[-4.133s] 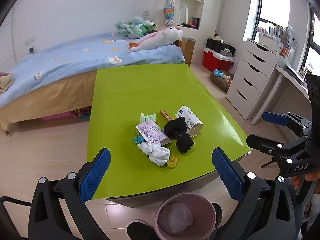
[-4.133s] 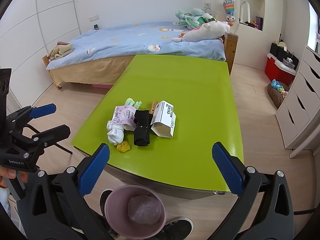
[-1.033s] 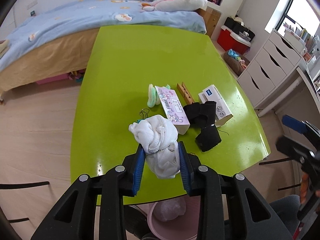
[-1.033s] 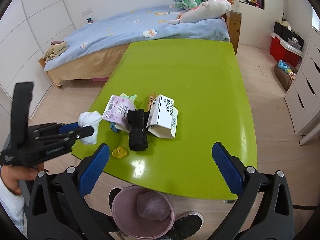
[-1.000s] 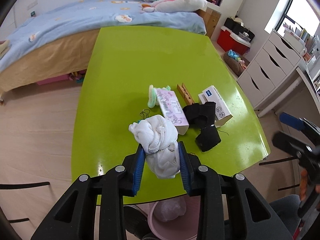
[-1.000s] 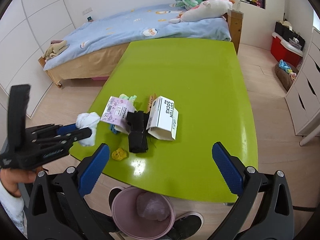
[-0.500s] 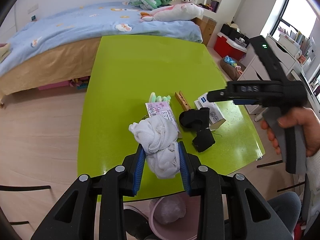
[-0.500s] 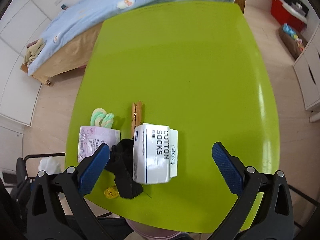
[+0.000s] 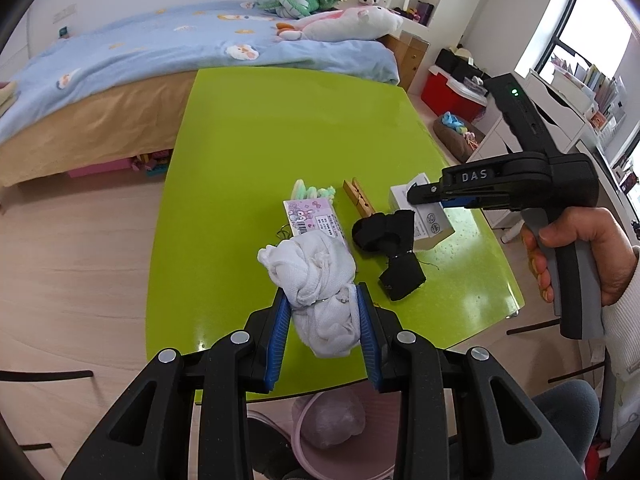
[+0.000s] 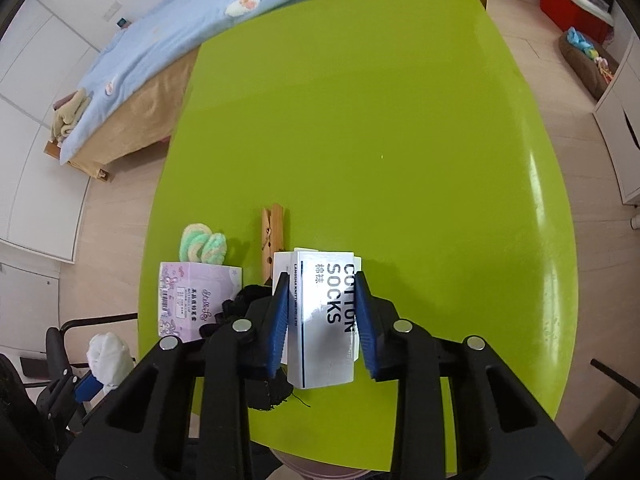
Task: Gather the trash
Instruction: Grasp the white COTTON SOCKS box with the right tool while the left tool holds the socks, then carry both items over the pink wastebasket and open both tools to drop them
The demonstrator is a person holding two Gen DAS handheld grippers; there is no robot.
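Note:
My left gripper (image 9: 323, 334) is shut on a white balled sock (image 9: 316, 280) and holds it above the near edge of the green table (image 9: 248, 152). My right gripper (image 10: 320, 320) is closed around the white "COTTON SOCKS" box (image 10: 326, 312), which lies on the table; it also shows in the left wrist view (image 9: 424, 204). A pink bin (image 9: 332, 428) with a plastic liner stands on the floor below the table's near edge. The white sock also shows at the lower left of the right wrist view (image 10: 110, 356).
On the table lie a black sock (image 9: 394, 248), a pink printed packet (image 9: 316, 220), a wooden clothespin (image 9: 358, 198) and a green fluffy item (image 9: 310, 191). A bed (image 9: 120, 64) stands behind the table. White drawers (image 9: 560, 108) stand to the right.
My right gripper has come down over the table and closed around the cotton socks box. My left gripper still holds the white sock, almost unmoved.

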